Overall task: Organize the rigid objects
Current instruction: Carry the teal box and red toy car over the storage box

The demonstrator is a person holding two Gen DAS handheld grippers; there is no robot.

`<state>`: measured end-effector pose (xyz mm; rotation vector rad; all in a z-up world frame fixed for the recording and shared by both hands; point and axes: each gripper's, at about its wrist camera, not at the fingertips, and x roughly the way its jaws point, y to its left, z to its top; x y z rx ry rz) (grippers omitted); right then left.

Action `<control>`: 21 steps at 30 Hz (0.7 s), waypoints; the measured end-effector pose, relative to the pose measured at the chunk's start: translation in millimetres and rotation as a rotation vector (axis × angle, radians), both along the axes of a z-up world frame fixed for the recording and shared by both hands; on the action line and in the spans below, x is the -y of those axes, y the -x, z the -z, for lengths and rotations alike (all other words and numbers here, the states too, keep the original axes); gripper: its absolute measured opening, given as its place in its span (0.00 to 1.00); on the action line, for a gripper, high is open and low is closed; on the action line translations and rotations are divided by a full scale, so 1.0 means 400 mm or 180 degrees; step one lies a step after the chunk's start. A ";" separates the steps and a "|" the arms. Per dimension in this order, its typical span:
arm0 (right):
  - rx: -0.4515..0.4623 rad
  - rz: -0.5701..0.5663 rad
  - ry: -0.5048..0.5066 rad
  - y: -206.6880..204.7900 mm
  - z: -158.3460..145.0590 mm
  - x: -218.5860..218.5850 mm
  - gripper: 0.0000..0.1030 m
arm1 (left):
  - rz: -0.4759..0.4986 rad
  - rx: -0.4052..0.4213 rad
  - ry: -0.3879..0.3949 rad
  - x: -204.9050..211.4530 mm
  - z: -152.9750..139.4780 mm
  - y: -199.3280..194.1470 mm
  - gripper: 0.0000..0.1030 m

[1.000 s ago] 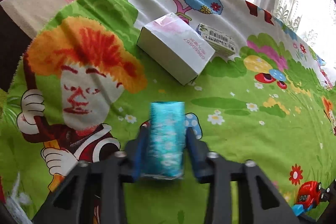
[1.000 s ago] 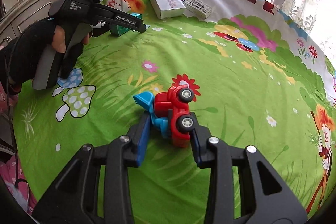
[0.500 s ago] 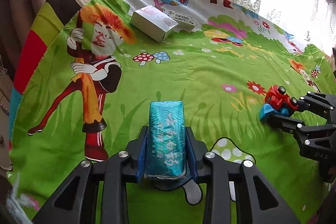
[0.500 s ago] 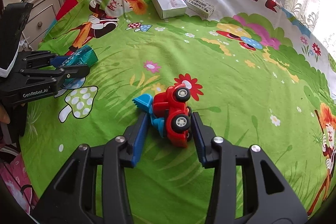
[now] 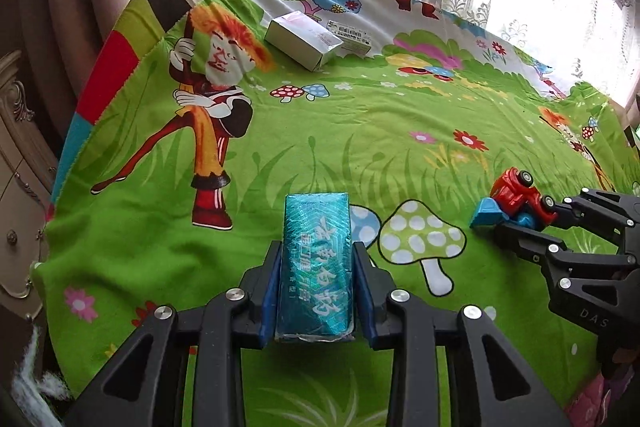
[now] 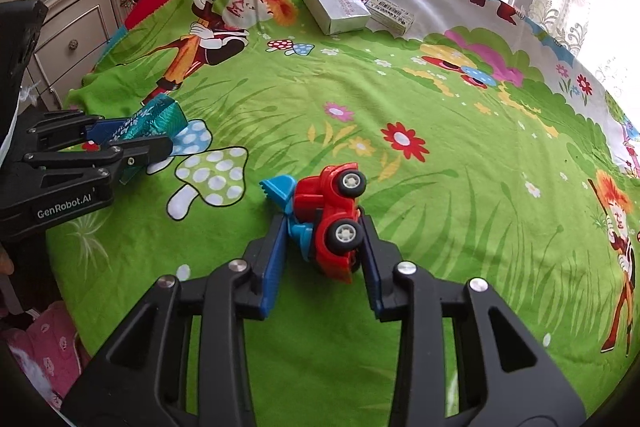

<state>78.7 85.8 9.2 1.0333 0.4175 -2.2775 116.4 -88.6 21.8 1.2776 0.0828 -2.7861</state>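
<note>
My left gripper (image 5: 318, 247) is shut on a teal foil-wrapped box (image 5: 316, 259), held lengthwise between its blue pads just above the cartoon cloth (image 5: 360, 115). In the right wrist view that gripper (image 6: 132, 147) and the teal box (image 6: 160, 115) show at the left edge. A red toy truck with a blue scoop (image 6: 328, 203) lies on its side between the jaws of my right gripper (image 6: 323, 223). Those jaws are closing, and both pads touch the truck. The left wrist view shows the truck (image 5: 514, 197) at the right gripper's (image 5: 532, 223) tips.
A white and pink carton (image 5: 304, 41) and a small barcode box (image 5: 350, 35) lie side by side at the cloth's far end. A cream dresser (image 6: 76, 39) stands beyond the left edge. Lace curtains hang behind. A pink bag (image 6: 44, 343) sits low on the left.
The left gripper has drawn back from the white cartons to the near edge, still holding the teal box. The right gripper's jaws widened around the truck, then narrowed onto it.
</note>
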 end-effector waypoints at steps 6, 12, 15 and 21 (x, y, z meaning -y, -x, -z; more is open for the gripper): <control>0.0030 -0.0061 0.0175 -0.070 -0.020 0.036 0.38 | -0.0076 -0.0046 0.0056 0.033 -0.015 -0.063 0.33; -0.0074 -0.0099 0.0207 -0.131 -0.053 0.051 0.38 | -0.0022 -0.0088 0.0107 0.026 -0.026 -0.108 0.33; -0.0087 -0.0110 0.0223 -0.162 -0.065 0.047 0.38 | 0.0041 -0.0101 0.0135 0.011 -0.031 -0.129 0.33; -0.0131 -0.0039 0.0227 -0.213 -0.093 0.011 0.38 | 0.0136 -0.0119 0.0162 -0.012 -0.043 -0.170 0.33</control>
